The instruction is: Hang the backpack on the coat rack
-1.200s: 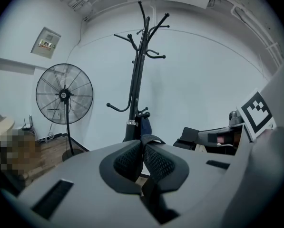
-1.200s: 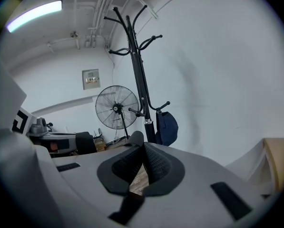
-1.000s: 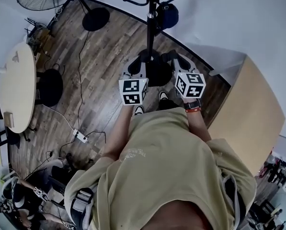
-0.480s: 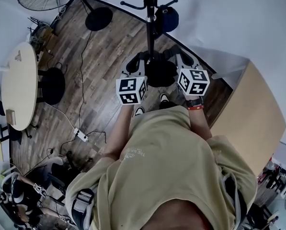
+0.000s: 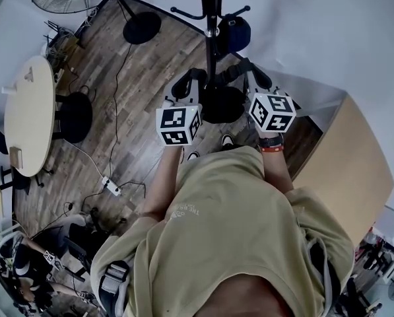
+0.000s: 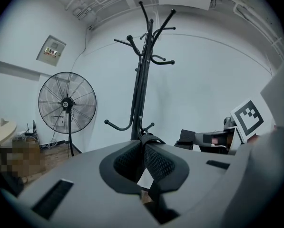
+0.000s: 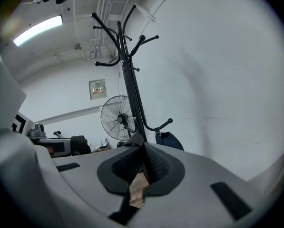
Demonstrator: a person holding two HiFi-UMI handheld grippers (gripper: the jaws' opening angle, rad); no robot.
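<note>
Backpack (image 5: 235, 30) hangs off a low rack (image 5: 212, 18) hook, upper centre. It looks soft and light; best grabbed by its top strap. Left gripper (image 6: 144, 148) and right gripper (image 7: 142, 151) jaws are pressed together, empty.

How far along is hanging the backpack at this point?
Done, it seems: a dark blue bag, likely the backpack, hangs from a low hook of the coat rack. In hand: nothing; left gripper and right gripper are shut, empty. Left: nothing visible.
</note>
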